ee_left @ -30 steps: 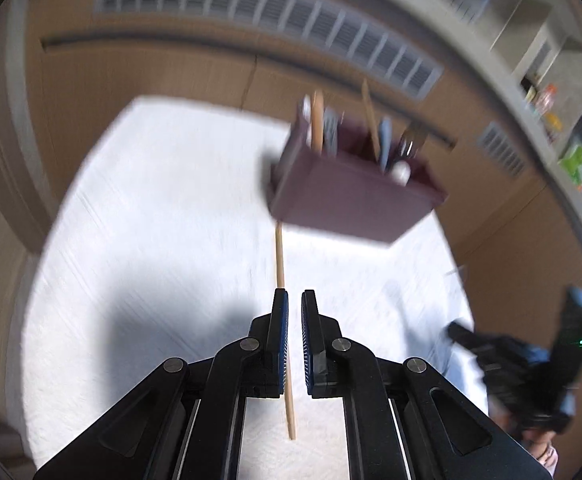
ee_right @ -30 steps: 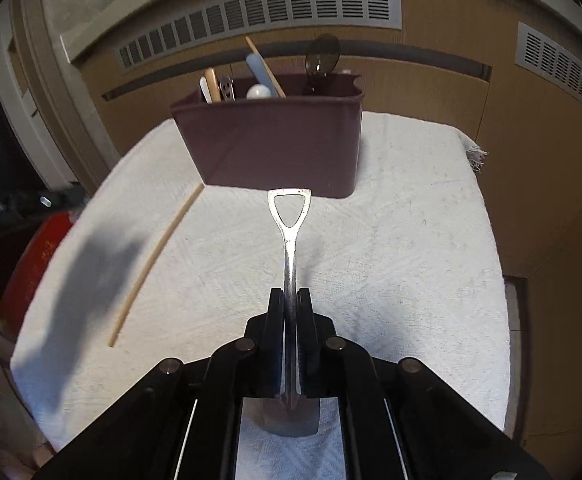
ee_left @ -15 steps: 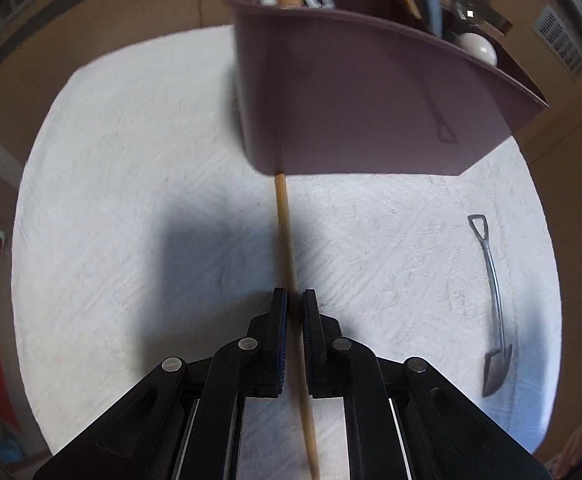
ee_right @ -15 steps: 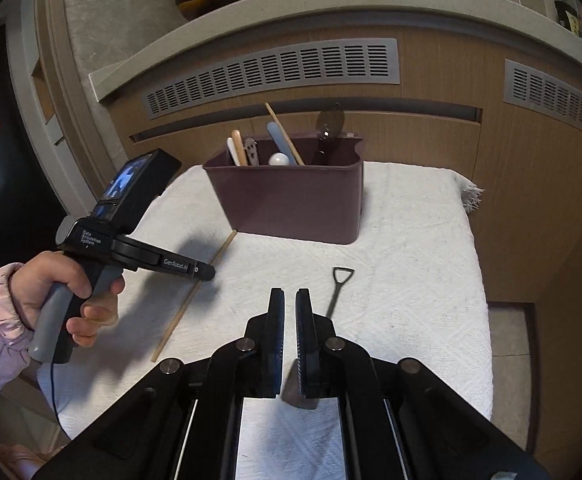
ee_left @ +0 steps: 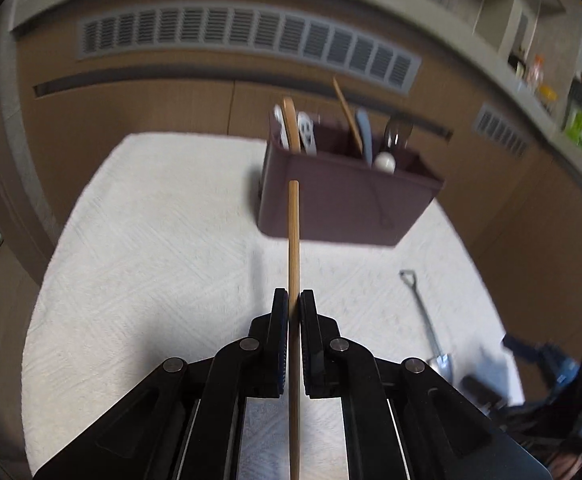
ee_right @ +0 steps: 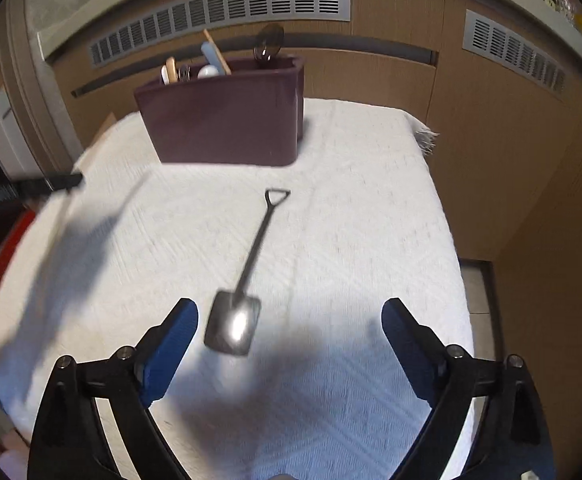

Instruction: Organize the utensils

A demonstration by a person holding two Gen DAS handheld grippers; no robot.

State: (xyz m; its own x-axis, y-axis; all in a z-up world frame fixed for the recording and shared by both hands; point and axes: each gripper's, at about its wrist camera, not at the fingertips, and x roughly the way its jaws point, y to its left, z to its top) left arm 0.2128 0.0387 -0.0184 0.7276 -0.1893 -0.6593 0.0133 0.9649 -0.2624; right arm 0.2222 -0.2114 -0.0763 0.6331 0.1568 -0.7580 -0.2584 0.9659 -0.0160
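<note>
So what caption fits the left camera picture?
Left gripper pinching a chopstick, aimed toward the bin.

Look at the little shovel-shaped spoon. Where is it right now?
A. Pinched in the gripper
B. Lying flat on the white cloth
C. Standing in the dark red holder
B: the shovel-shaped spoon lies on the white cloth, in front of the dark red holder; the right gripper is opening, touching nothing.

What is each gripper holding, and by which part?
Left gripper pinches the chopstick partway along its shaft. Right gripper holds nothing; its jaws are opening near the spoon.
</note>
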